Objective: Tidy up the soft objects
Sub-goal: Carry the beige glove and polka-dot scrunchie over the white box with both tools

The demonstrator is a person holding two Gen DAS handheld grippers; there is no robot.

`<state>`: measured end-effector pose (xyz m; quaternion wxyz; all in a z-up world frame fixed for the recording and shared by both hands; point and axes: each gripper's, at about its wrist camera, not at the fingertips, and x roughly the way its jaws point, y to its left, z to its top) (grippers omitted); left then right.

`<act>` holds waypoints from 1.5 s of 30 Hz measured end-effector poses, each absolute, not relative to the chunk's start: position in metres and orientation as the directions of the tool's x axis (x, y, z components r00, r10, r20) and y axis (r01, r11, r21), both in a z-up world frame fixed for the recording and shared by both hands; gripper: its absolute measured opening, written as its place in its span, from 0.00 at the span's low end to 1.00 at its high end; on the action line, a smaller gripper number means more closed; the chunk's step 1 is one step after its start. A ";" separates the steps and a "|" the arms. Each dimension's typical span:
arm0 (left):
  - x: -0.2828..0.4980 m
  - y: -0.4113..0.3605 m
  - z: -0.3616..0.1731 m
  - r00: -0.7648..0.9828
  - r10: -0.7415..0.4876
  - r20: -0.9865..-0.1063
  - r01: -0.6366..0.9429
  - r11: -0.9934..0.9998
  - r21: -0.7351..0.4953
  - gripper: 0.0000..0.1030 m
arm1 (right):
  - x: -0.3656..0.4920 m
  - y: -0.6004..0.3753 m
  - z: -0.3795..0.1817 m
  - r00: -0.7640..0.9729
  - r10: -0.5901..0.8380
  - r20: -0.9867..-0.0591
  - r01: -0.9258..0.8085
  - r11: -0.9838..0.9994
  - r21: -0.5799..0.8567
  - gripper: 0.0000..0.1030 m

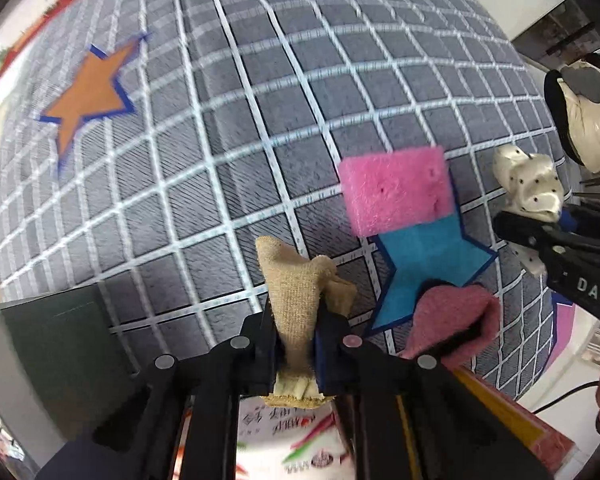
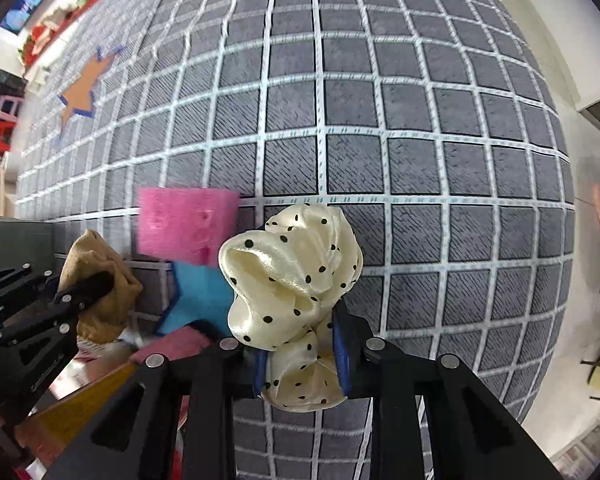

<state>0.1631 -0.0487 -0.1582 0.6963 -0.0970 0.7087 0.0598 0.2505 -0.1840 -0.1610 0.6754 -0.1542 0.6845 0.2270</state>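
Soft things, 4 in all: 1 tan cloth (image 1: 296,292), 1 cream dotted scarf (image 2: 296,284), 1 bright pink sponge (image 1: 396,192) and 1 dusty pink cloth (image 1: 452,320). Star markers on the grey grid mat (image 2: 420,120), 2: 1 orange star (image 1: 90,94) and 1 blue star (image 1: 424,264). Grippers, 2: 1 left gripper (image 1: 296,344) and 1 right gripper (image 2: 302,354). 1 grey box (image 1: 56,340) sits at the mat's edge.

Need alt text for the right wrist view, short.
The right gripper is shut on a cream polka-dot cloth above a grey grid mat. To its left, the left gripper holds a tan cloth near a pink sponge and blue star.
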 end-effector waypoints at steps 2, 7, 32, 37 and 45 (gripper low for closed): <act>0.160 -0.050 -0.142 0.015 -0.034 -0.999 -0.215 0.976 -0.037 0.15 | 0.249 -0.189 -0.145 -0.034 0.113 -0.993 -0.512 0.851 0.114 0.27; 0.148 -0.050 -0.104 0.067 0.000 -0.998 -0.201 0.979 -0.013 0.15 | 0.244 -0.209 -0.117 -0.032 0.147 -0.989 -0.472 0.870 0.145 0.27; 0.010 -0.044 -0.024 0.221 -0.007 -0.975 -0.328 0.941 -0.081 0.15 | 0.058 -0.240 -0.067 -0.089 0.189 -0.978 -0.529 0.823 0.207 0.27; -0.014 -0.034 -0.015 0.243 0.013 -0.970 -0.357 0.931 -0.077 0.15 | 0.033 -0.217 -0.056 -0.077 0.214 -0.974 -0.596 0.773 0.216 0.27; -0.047 -0.012 0.000 0.274 0.071 -0.959 -0.420 0.906 -0.052 0.15 | 0.011 -0.171 -0.029 -0.036 0.255 -0.966 -0.709 0.675 0.205 0.27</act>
